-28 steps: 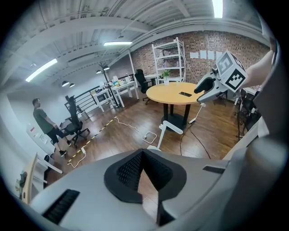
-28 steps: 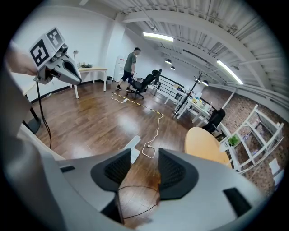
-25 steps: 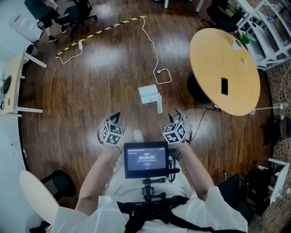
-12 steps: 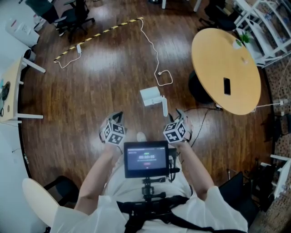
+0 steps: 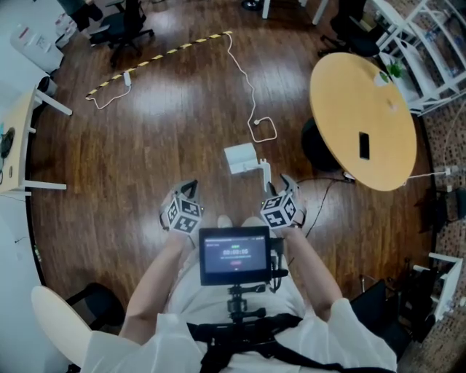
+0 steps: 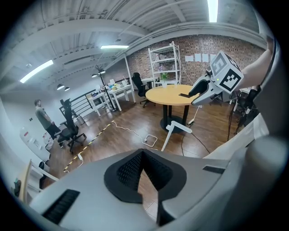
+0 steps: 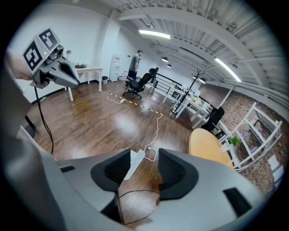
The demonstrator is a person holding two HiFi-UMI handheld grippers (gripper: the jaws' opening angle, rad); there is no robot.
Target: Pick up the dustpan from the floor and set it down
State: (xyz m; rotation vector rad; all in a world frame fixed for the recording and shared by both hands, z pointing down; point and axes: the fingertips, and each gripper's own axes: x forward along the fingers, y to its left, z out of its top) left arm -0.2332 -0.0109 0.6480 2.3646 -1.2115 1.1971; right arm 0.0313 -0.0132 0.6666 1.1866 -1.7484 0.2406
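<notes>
The white dustpan (image 5: 242, 156) lies on the wooden floor, its long handle (image 5: 265, 174) slanting toward my right gripper (image 5: 280, 184). That gripper hovers above the floor just short of the handle's end. Its jaws stand open with nothing between them, and in the right gripper view the handle (image 7: 134, 162) shows through their gap. My left gripper (image 5: 183, 191) hangs further left, apart from the dustpan, with its pads meeting at the tips (image 6: 142, 153) and holding nothing. In the left gripper view the dustpan (image 6: 176, 131) sits ahead to the right, below the right gripper (image 6: 201, 92).
A round wooden table (image 5: 360, 116) with a dark phone (image 5: 364, 146) stands to the right. A white cable (image 5: 251, 95) and a yellow-black strip (image 5: 156, 55) run across the floor beyond the dustpan. A black cable (image 5: 320, 193) lies near my right gripper. Office chairs (image 5: 120, 22) stand far left.
Both grippers and the person have edged forward across the floor; the dustpan's handle end now lies closer to the right gripper's tips. Neither gripper's jaws have changed.
</notes>
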